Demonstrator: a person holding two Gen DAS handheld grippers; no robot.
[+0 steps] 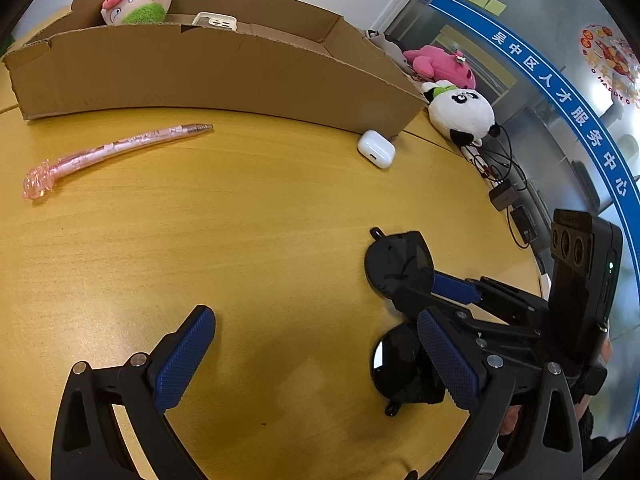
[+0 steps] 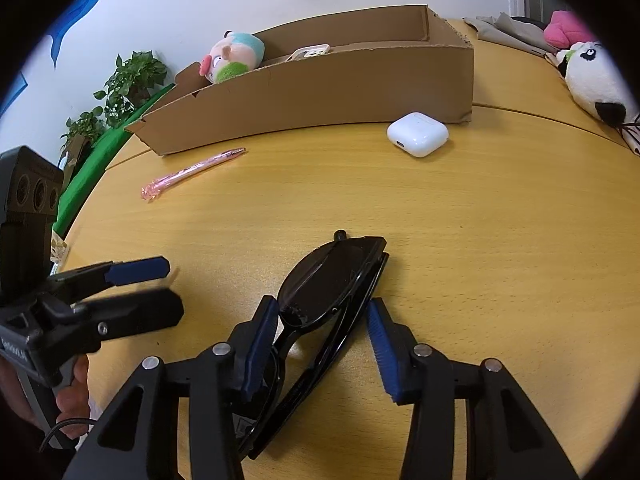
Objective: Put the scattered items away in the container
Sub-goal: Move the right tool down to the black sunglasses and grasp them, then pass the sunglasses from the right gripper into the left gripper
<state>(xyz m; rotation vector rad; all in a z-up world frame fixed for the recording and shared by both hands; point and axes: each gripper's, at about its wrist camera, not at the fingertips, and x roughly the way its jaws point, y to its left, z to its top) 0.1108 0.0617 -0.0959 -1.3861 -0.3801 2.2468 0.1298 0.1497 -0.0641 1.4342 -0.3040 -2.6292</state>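
Progress partial: plush pig (image 2: 236,58) and phone (image 2: 312,52) already in cardboard box (image 2: 320,92). Left on table (image 2: 500,240): pink pen (image 2: 192,170) at 10 o'clock, earbud case (image 2: 418,134) at 1 o'clock, sunglasses (image 2: 332,284). Right gripper (image 2: 320,340) straddles sunglasses, left pad touching, right pad just clear. Left gripper (image 1: 316,356) spread wide, empty.

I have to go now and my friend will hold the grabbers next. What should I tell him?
Right gripper: around the folded sunglasses on the table; left pad touching, right pad just clear, so no firm grip yet.
Left gripper: open, empty, beside the sunglasses.
Done: pig plush and a white phone-like thing are in the cardboard box.
Left: sunglasses, pink pen, white earbud case.
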